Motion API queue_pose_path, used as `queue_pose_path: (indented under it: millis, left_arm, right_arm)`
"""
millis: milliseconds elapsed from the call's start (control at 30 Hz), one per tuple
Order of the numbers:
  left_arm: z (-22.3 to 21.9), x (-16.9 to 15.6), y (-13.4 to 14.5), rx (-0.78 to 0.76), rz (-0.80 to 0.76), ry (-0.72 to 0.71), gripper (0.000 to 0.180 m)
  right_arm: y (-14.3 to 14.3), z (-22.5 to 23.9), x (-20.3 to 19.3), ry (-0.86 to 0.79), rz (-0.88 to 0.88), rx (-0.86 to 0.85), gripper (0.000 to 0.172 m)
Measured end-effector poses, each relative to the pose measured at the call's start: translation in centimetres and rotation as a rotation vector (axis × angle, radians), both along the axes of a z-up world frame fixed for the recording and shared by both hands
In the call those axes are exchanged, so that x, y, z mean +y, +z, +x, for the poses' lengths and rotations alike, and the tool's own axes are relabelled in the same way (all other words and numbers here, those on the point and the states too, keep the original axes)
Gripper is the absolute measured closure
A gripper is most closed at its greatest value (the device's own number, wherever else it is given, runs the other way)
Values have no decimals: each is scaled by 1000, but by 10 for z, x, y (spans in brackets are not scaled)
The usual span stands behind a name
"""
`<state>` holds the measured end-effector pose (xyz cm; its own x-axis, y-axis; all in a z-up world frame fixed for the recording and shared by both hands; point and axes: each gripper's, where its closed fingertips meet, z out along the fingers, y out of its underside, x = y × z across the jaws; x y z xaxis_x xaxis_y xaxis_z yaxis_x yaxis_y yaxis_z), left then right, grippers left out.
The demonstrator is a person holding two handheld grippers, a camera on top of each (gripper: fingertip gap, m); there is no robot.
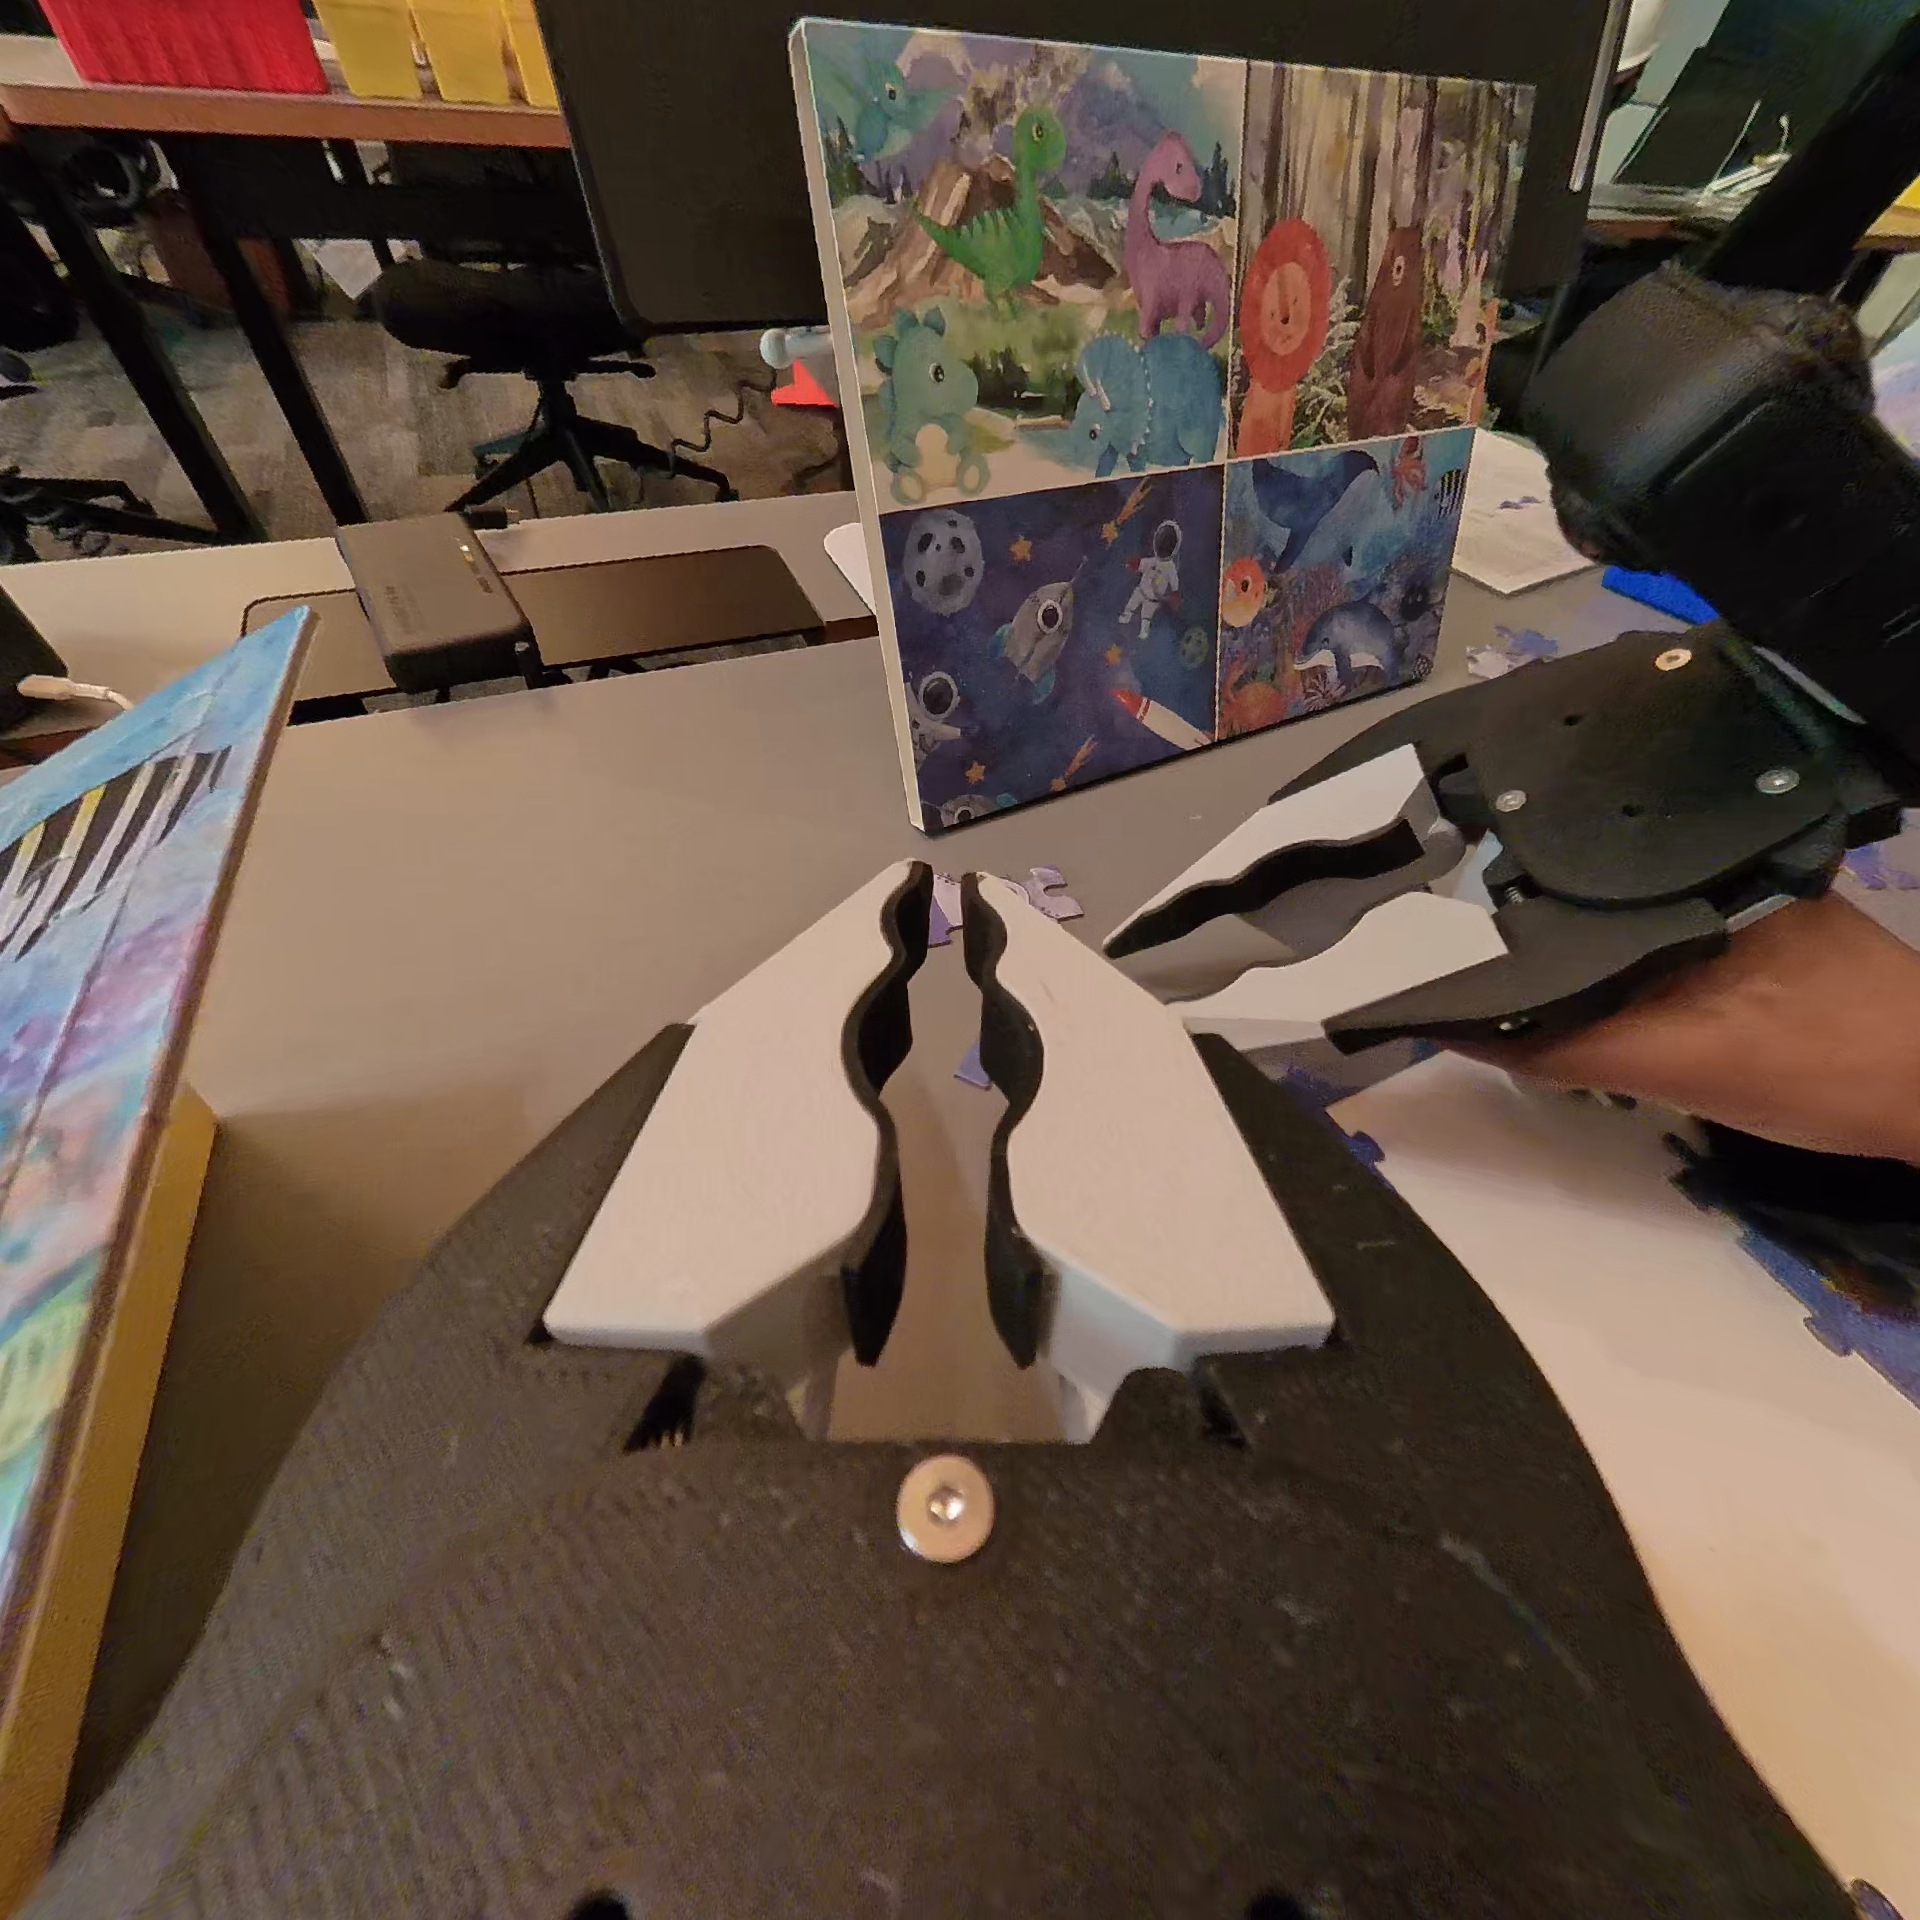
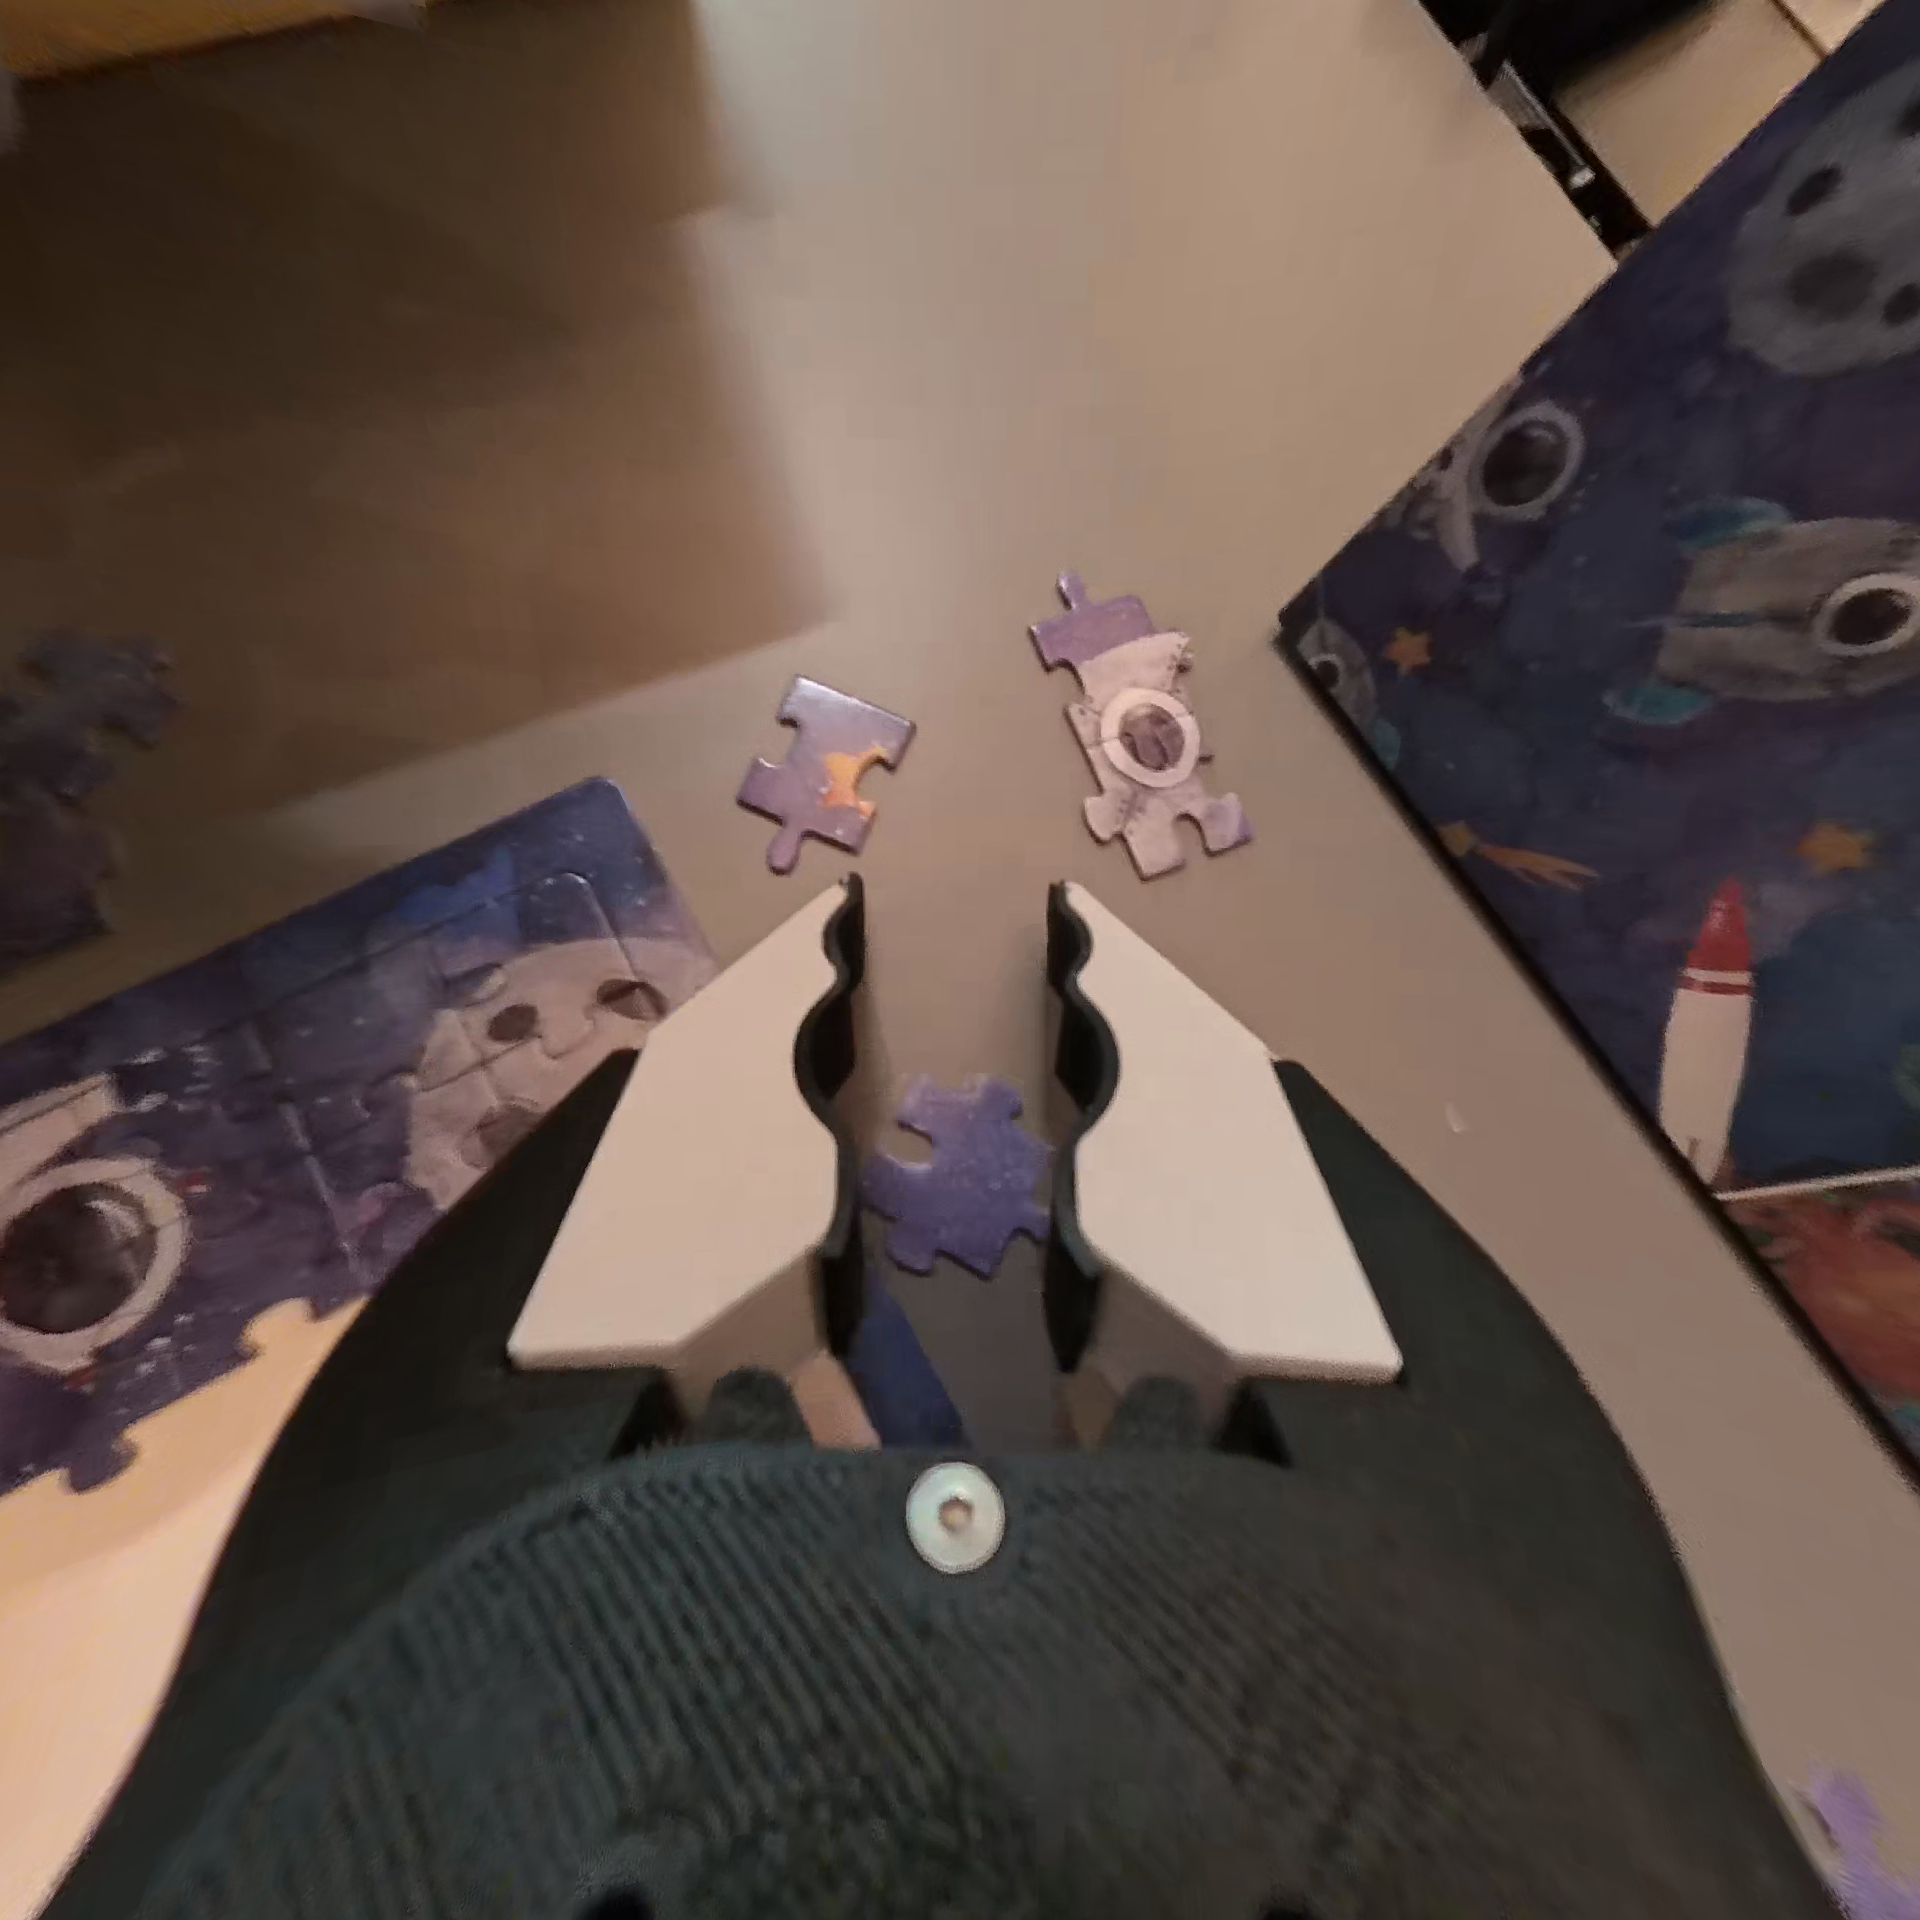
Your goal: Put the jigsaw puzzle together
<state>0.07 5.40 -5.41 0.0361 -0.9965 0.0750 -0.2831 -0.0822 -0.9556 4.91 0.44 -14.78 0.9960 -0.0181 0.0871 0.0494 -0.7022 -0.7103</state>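
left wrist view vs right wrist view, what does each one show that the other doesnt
Only the left wrist view shows the room beyond: an office chair, a black device, the dinosaur half of the picture box, and the left gripper, jaws slightly apart, nothing held. Only the right wrist view shows the partly built puzzle and a dark blue piece between open fingers. Both show the grey table and right gripper.

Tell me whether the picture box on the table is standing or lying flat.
Standing: the picture box rests on its bottom edge on the table, picture face upright.
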Motion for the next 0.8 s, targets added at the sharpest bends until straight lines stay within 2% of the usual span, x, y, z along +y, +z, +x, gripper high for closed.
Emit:
queue_pose_path:
  millis: [133, 300, 500, 633, 800]
  left_arm:
    - [1, -3, -2, 10, 14, -8, 176]
    - [1, -4, -1, 5, 8, -12, 176]
    - [1, -5, 0, 1, -2, -20, 175]
    - [1, -5, -1, 6, -4, -22, 174]
    - [2, -7, -3, 14, -7, -30, 172]
  right_arm:
    - [0, -22, 9, 52, 24, 73, 134]
    - [-9, -20, 11, 39, -2, 65, 135]
    - [-6, 22, 0, -92, -25, -46, 140]
    - [6, 10, 6, -95, 60, 95, 139]
    - [-2, -13, 12, -34, 37, 145, 136]
